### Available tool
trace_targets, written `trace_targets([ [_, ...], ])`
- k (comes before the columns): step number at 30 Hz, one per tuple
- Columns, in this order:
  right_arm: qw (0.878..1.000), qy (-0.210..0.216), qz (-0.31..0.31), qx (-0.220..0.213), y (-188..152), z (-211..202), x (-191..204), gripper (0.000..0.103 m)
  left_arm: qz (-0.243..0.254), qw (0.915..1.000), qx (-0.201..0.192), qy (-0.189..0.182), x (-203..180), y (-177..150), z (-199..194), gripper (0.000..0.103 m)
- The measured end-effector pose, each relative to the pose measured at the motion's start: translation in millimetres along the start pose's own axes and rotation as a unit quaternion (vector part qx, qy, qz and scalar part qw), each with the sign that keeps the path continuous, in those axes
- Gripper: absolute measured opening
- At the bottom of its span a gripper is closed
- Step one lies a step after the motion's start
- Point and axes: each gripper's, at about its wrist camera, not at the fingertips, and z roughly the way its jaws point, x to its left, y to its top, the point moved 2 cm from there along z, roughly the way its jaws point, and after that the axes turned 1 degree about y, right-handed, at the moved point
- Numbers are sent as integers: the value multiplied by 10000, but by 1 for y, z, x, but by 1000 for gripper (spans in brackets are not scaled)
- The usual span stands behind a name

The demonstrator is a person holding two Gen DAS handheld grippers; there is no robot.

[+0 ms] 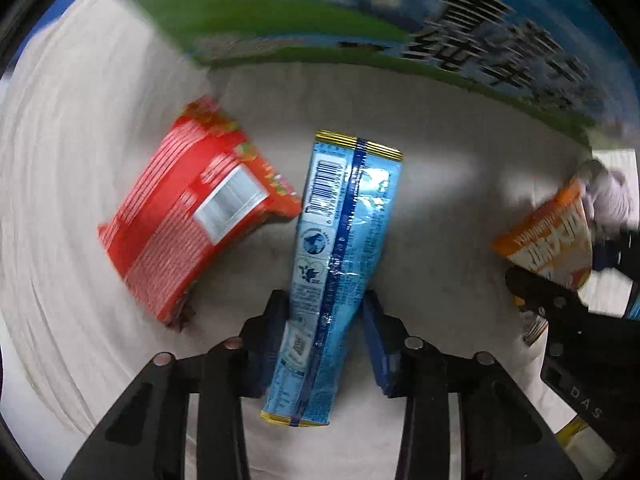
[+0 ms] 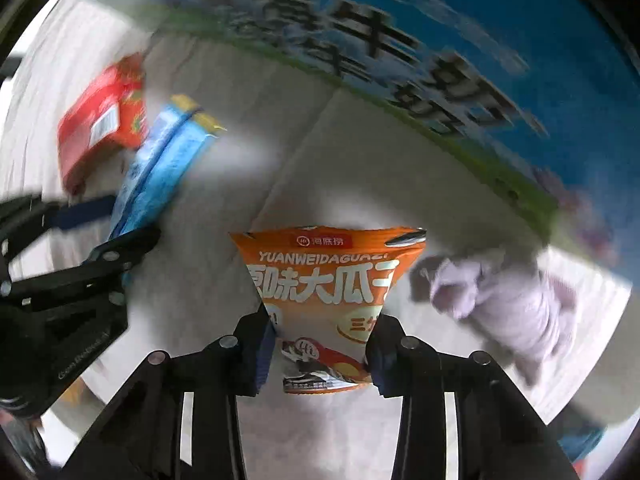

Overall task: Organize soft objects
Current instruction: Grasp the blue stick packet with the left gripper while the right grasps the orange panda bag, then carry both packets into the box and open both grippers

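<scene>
Both grippers pointed down, left gripper (image 1: 326, 312) clamped on blue packet (image 1: 344, 248), right gripper (image 2: 322, 344) pinching orange seed bag (image 2: 328, 292), creased, red packet (image 1: 192, 216) lying beside.

Left gripper (image 1: 326, 312) and right gripper (image 2: 322, 340) point down, each clamped on a packet

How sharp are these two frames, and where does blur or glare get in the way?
Left wrist view: blue packet sharp with foil glare along its seam, red packet and printed box wall smeared. Right wrist view: orange packet readable, everything around it streaked, the pale purple soft toy shapeless; both show fisheye bending.
</scene>
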Motion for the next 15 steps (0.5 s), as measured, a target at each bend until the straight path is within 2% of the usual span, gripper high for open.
trace_targets([
  [3,9950,414,859,312,-12,0,-13,40,-368,9990,71,-263,13,-13,-1,33],
  [5,9892,699,1261,261,-25,-3,-23,40,-517,9979,160,-364,18,-22,2,33],
  [8,9861,785,1444,233,-29,-1,-33,45,-380,9989,132,-231,15,-29,2,35],
  [11,9822,958,1595,275,-54,15,-38,49,-244,9994,251,-16,2,-29,4,35],
  [15,9830,827,1620,253,-66,23,-34,49,-138,9993,314,174,-32,-4,0,34],
])
